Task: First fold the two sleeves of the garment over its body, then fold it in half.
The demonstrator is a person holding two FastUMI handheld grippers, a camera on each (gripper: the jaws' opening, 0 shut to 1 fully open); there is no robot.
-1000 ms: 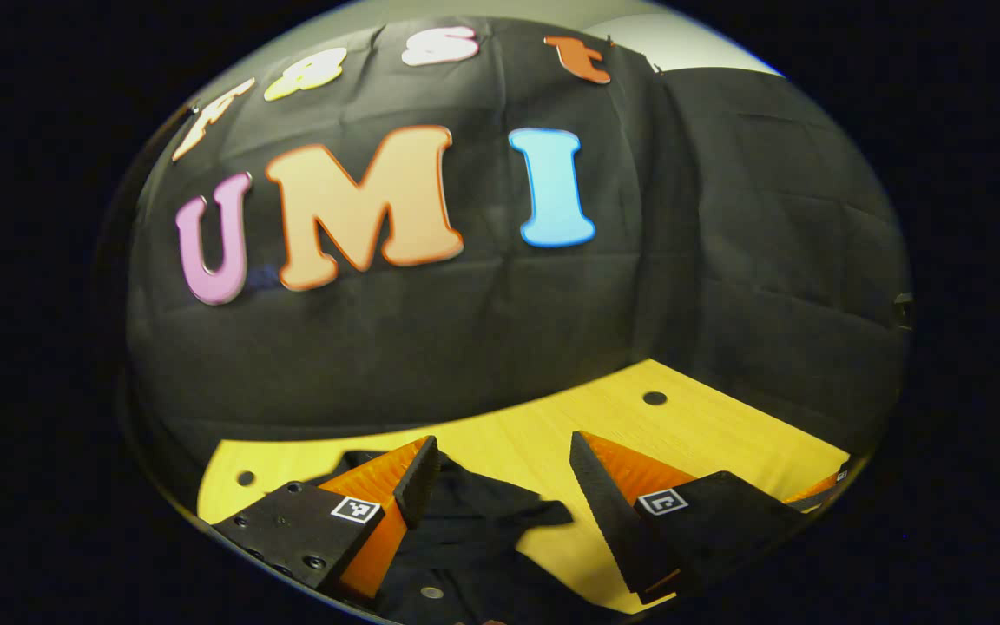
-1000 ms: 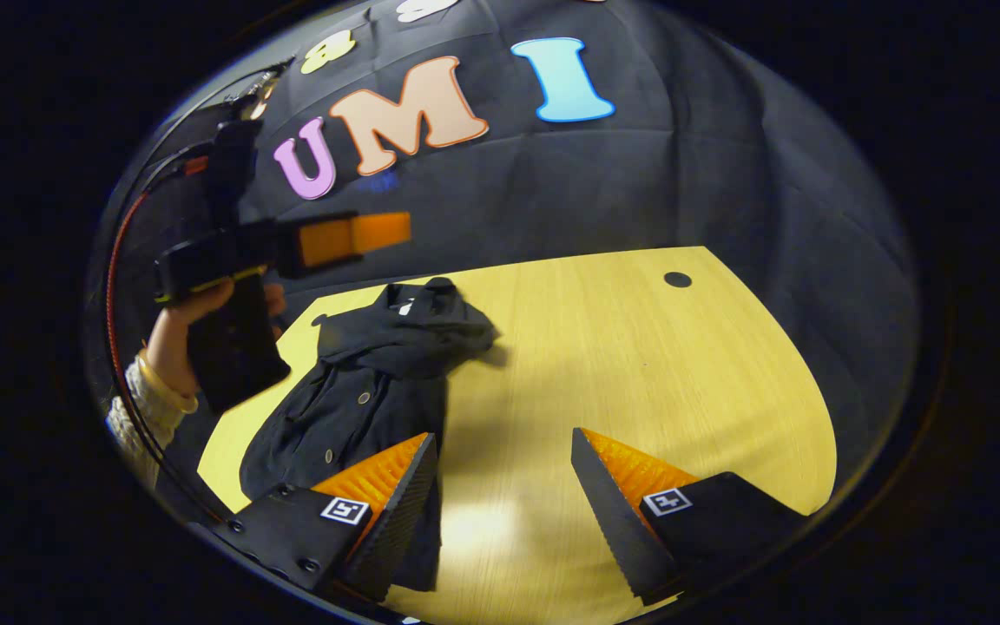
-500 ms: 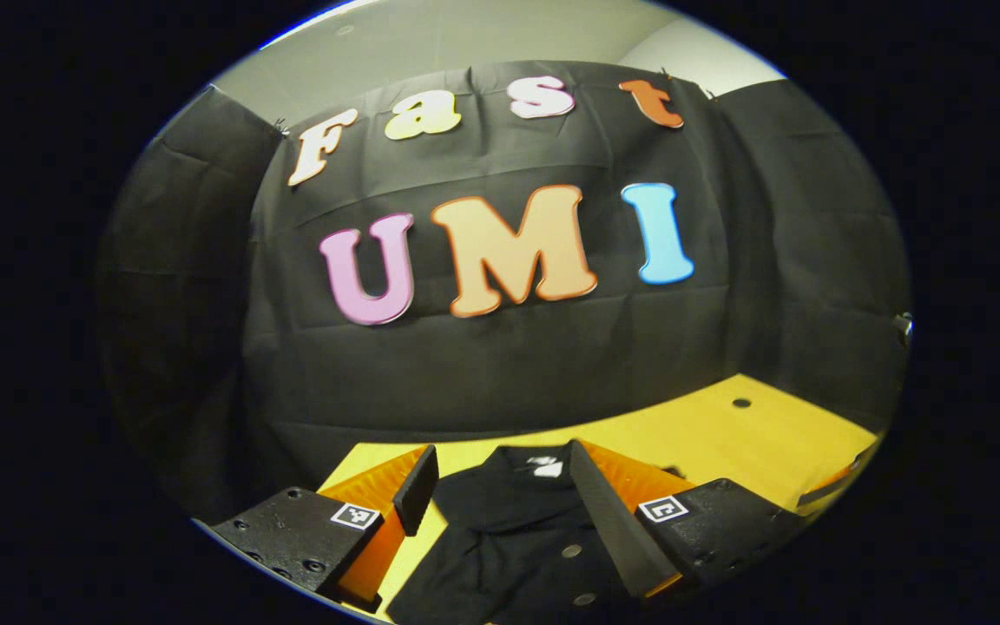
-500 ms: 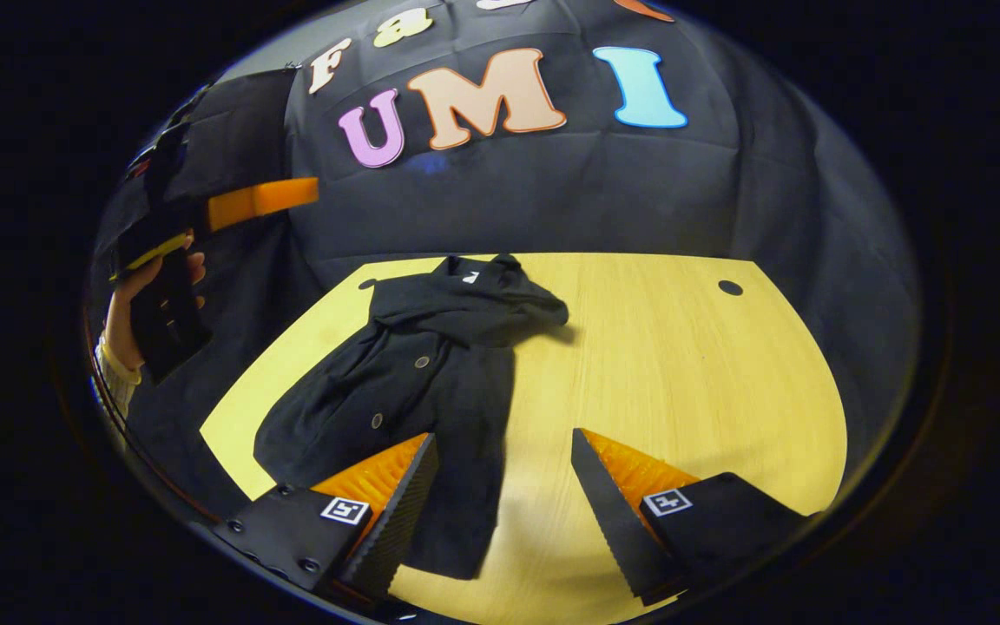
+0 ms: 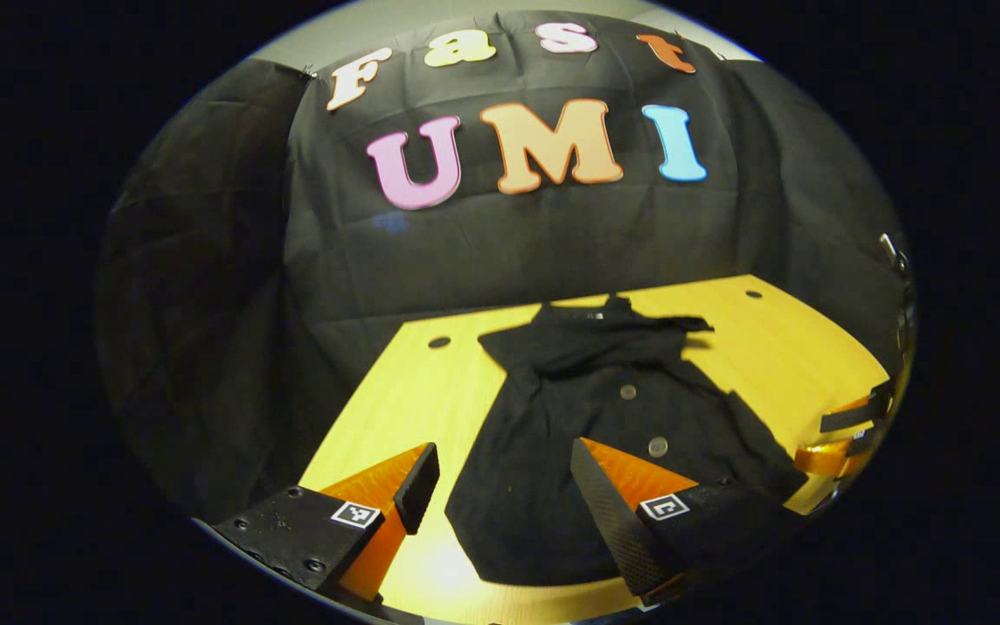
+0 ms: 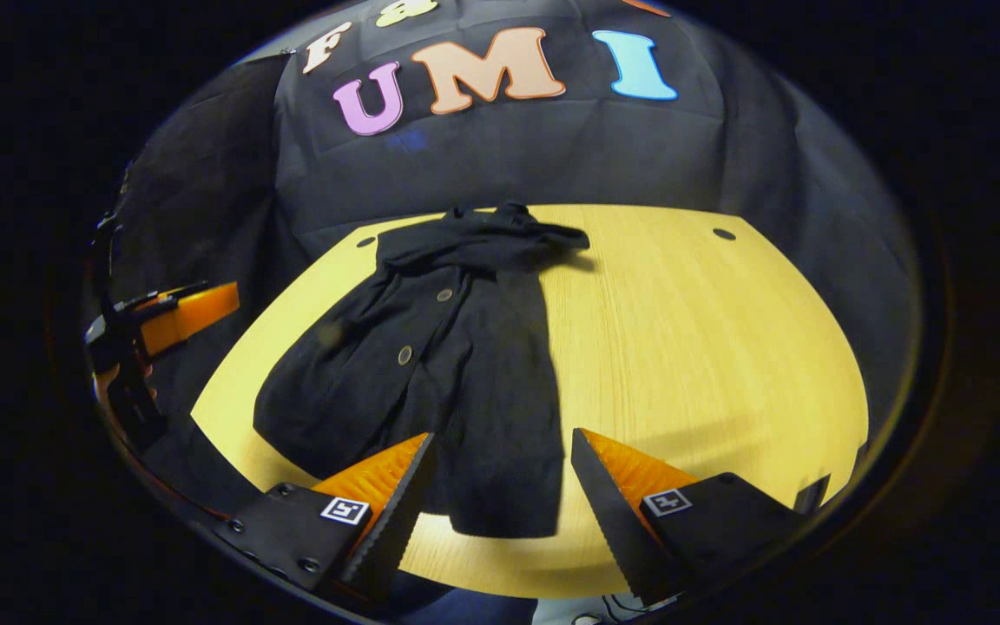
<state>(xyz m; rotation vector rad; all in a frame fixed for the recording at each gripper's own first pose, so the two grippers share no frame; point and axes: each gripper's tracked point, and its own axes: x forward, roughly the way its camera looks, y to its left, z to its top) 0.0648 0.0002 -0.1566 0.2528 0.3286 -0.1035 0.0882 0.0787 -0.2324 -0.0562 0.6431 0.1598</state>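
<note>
A black buttoned garment [image 5: 604, 417] lies flat on the yellow wooden table [image 5: 404, 399], collar toward the far wall, both sleeves folded across its upper body. In the right gripper view the garment [image 6: 457, 347] lies left of the table's middle. My left gripper [image 5: 500, 486] hovers open over the garment's near hem with nothing between its fingers. My right gripper [image 6: 500, 482] is open above the near hem too, holding nothing. The left gripper [image 6: 179, 317] also appears at the left edge of the right gripper view, and the right gripper [image 5: 847, 434] at the right edge of the left gripper view.
The yellow table [image 6: 708, 347] has small round holes [image 6: 723, 233] near its far corners. Black cloth walls stand behind and at both sides. Bare wood stretches right of the garment in the right gripper view.
Both grippers have pulled back toward the near edge and tilted down, so the whole garment now lies ahead of them. The left gripper has dropped from high up to table level.
</note>
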